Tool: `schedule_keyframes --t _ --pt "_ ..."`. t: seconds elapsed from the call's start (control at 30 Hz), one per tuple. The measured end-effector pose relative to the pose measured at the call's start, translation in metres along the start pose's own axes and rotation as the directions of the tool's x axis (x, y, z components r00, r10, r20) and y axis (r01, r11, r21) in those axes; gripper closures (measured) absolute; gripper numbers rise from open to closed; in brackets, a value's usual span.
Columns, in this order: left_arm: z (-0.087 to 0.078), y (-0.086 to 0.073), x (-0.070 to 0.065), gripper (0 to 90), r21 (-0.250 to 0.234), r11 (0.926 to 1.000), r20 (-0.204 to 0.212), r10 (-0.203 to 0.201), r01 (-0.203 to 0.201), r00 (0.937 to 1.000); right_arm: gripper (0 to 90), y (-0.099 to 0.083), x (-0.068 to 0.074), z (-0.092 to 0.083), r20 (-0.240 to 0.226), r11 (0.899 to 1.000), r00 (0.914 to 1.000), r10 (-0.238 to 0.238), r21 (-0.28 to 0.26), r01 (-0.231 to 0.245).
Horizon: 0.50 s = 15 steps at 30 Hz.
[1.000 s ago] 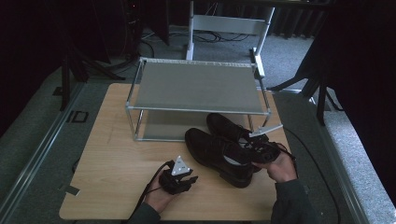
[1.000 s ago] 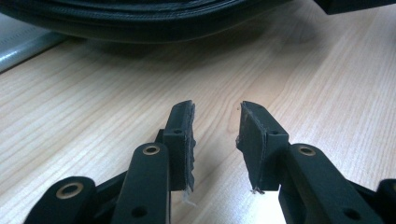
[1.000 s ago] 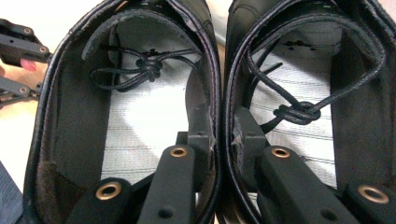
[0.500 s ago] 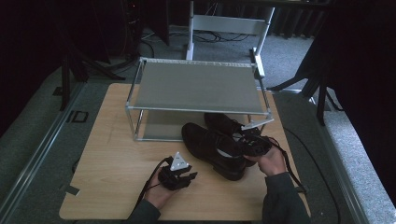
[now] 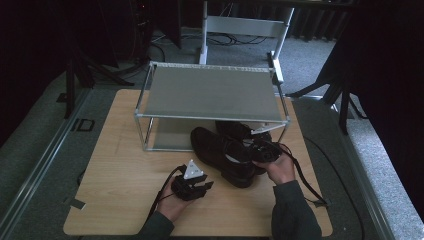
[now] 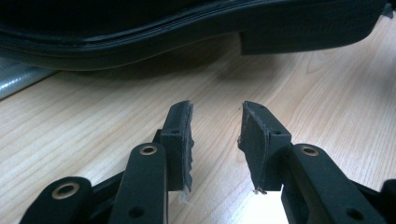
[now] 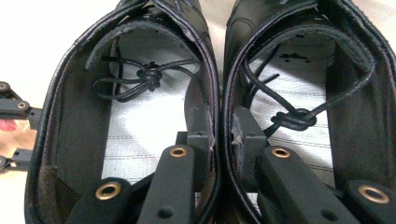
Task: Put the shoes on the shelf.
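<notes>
On the table [image 5: 120, 165], just in front of the rack [image 5: 210, 92], your right gripper [image 7: 219, 135] is clamped on the pair of shoes [image 5: 227, 150]. One jaw sits inside each shoe, and the pads pinch the two touching inner walls together. Laces [image 7: 140, 77] lie knotted inside each shoe on the pale insoles. From above, the shoes sit side by side at the rack's front right, toes reaching under its shelf, heels toward your right hand [image 5: 280, 167].

Your left gripper [image 6: 217, 135] rests low over the table just left of the shoes, jaws parted with nothing between them. It faces the near shoe's side, whose sole [image 6: 196, 35] and heel [image 6: 303, 37] stand close ahead of the pads without touching them.
</notes>
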<state>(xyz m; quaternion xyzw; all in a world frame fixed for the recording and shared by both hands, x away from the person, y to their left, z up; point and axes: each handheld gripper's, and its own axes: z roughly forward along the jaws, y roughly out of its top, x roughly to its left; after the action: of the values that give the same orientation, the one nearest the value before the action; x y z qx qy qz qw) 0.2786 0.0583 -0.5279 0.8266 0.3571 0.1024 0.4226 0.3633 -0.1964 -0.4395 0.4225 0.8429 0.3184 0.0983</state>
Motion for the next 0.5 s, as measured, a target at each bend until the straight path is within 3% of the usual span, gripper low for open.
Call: schedule_keyframes --t 0.2,0.33,0.5 --pt "0.001 0.008 -0.001 62.7 -0.009 1.0000 -0.003 0.001 -0.001 1.0000 80.3 0.003 0.003 0.005 0.031 1.000 0.9993 0.023 -0.019 -0.023" --pt "0.002 0.015 -0.002 61.9 -0.019 0.9993 0.028 -0.031 0.031 0.9991 80.3 0.006 0.004 0.009 0.035 0.999 0.9989 0.030 -0.024 -0.029" --pt "0.005 0.021 -0.004 61.4 -0.025 0.9991 0.026 -0.032 0.033 0.9991 80.3 0.010 0.010 0.014 0.061 0.999 0.9975 0.035 -0.043 -0.032"
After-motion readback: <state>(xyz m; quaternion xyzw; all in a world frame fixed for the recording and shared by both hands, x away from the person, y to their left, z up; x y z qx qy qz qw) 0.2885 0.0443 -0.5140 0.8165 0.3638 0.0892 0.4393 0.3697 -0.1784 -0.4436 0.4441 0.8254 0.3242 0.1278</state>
